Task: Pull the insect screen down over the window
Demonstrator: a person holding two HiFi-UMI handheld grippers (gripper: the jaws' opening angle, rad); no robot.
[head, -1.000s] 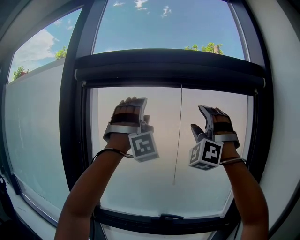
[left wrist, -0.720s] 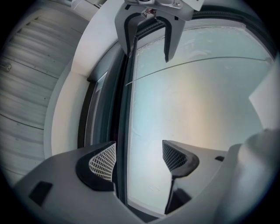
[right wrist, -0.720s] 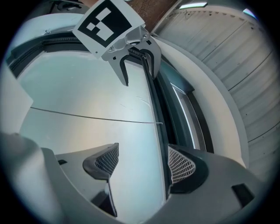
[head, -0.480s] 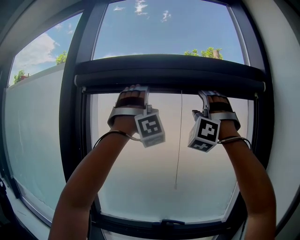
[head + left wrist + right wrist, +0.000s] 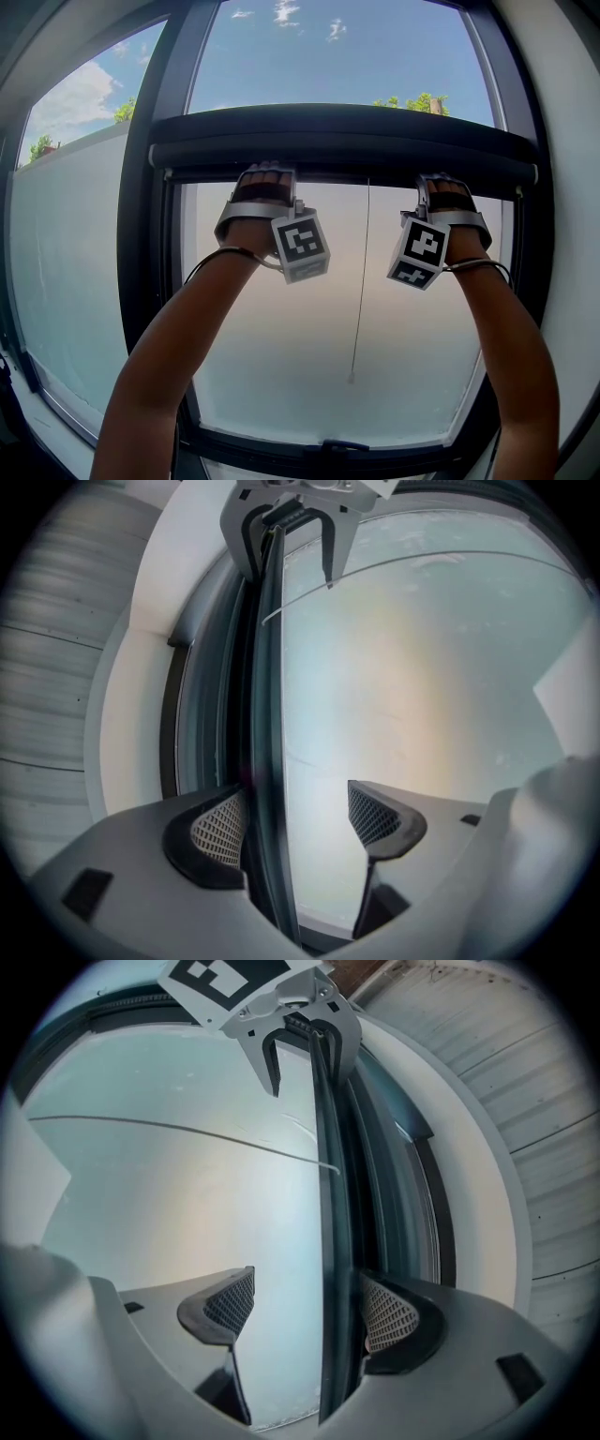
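The insect screen's dark bar hangs rolled up across the top of the window pane. My left gripper is raised to the bar's lower edge left of centre, and my right gripper is at it on the right. In the left gripper view the bar runs between the open jaws of the left gripper, close against the left pad. The right gripper view shows the bar inside the open right gripper, next to the right pad.
A thin pull cord hangs from the bar between my hands down the frosted pane. The dark window frame surrounds it, with a handle at the bottom rail. A white wall borders the right side.
Both grippers rose from the middle of the pane up to the screen bar. The right one also shifted a little to the right.
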